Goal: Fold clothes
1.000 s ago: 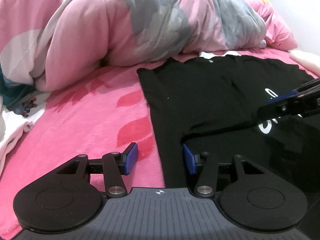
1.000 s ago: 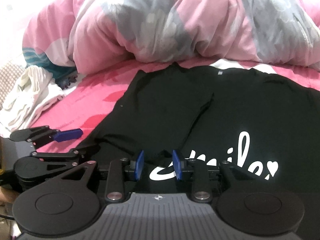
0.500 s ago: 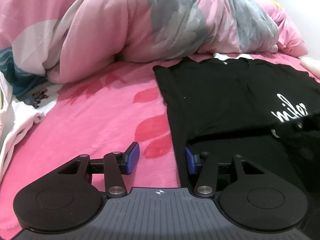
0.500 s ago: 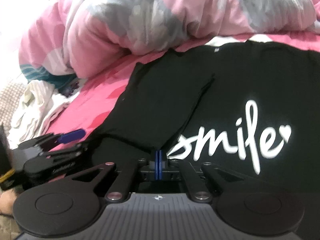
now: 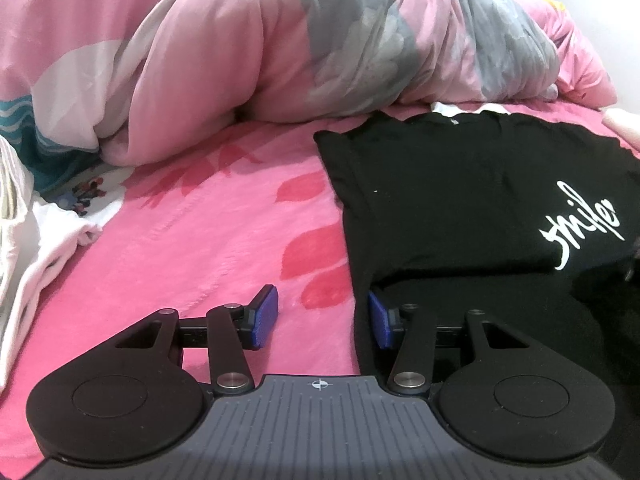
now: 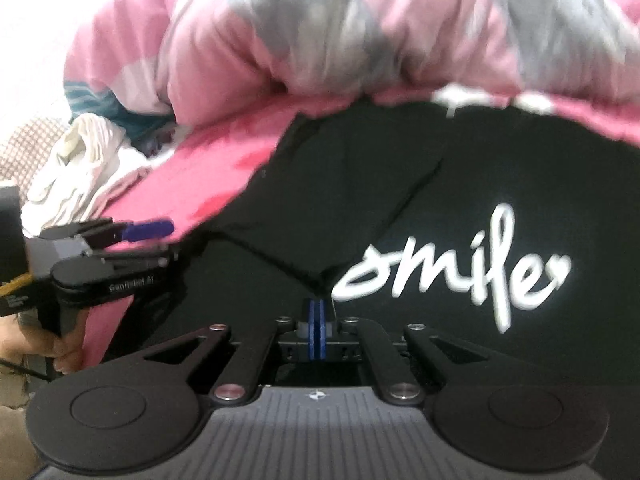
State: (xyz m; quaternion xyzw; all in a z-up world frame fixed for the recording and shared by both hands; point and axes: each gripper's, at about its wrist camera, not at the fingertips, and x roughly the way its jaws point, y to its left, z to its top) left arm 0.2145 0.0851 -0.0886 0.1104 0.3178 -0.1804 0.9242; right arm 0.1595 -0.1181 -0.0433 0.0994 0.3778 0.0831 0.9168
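A black T-shirt with white "smile" lettering lies flat on the pink bed, its left sleeve folded in over the chest. My left gripper hovers open at the shirt's lower left edge; the hem runs just inside its right pad, and pink sheet shows under the rest of the gap. My right gripper is shut, its blue pads pinching the corner of the folded flap of the T-shirt, which tents up toward it. From the right wrist view, the left gripper is visible at the left, held by a hand.
A bunched pink and grey duvet fills the back of the bed. White clothes lie heaped at the left edge. The pink floral sheet is bare left of the shirt. A pale wall rises at the far right.
My right gripper closed on the shirt's folded flap and drew it up slightly. It also left the left wrist view, which now shows more of the lettering.
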